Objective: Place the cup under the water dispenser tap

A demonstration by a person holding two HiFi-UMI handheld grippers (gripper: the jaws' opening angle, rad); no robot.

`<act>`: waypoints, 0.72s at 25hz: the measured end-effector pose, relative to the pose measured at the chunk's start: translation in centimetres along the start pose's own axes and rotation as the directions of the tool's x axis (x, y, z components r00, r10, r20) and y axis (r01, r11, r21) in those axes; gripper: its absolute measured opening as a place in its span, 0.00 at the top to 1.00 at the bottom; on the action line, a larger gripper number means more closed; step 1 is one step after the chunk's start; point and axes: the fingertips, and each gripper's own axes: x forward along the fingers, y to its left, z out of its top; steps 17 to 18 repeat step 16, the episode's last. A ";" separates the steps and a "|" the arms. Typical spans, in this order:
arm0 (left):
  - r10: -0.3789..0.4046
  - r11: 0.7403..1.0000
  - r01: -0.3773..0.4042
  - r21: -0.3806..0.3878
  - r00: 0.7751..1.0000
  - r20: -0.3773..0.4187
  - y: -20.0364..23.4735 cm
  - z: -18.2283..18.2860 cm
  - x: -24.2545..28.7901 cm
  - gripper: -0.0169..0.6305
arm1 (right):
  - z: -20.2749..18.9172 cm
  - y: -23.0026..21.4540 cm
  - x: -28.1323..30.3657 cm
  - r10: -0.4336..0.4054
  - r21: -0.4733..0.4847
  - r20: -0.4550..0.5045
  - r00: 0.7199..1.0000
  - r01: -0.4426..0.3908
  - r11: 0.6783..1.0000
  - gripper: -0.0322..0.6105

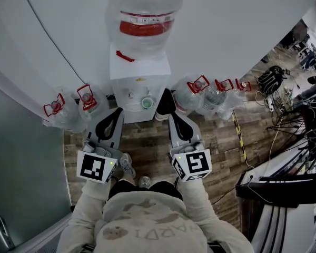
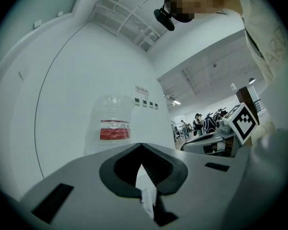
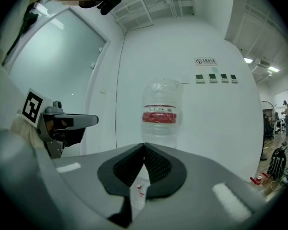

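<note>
Seen from above, a small green-rimmed cup [image 1: 146, 103] stands upright, mouth up, on the water dispenser [image 1: 138, 70] ledge, apparently already beneath the taps. It lies at nine o'clock from the nearer right gripper [image 1: 165, 105] and at two o'clock from the left gripper [image 1: 114, 117]. Both grippers are closed and empty. The red label on the bottle [image 1: 146, 22] is too small to read.

Red bottle label [image 3: 159, 115], wall sign [image 3: 206, 61], sweater lettering [image 1: 163, 231], all too blurred to read
</note>
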 end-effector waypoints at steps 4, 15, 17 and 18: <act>-0.004 1.000 0.004 -0.004 1.000 -0.001 -0.8 0.3 -0.1 0.97 | 0.6 0.0 -0.7 0.000 -0.017 0.012 1.000 0.000 1.000 0.94; 0.005 1.000 -0.005 0.008 1.000 0.011 -1.0 0.8 -0.8 0.97 | 1.9 -0.3 -1.9 -0.014 -0.039 0.038 0.999 0.016 0.999 0.94; 0.005 1.000 -0.005 0.007 1.000 0.011 -1.1 0.9 -0.9 0.97 | 2.0 -0.4 -2.1 -0.015 -0.041 0.040 0.999 0.017 0.999 0.94; 0.005 1.000 -0.005 0.007 1.000 0.011 -1.1 0.9 -0.9 0.97 | 2.0 -0.4 -2.1 -0.015 -0.041 0.040 0.999 0.017 0.999 0.94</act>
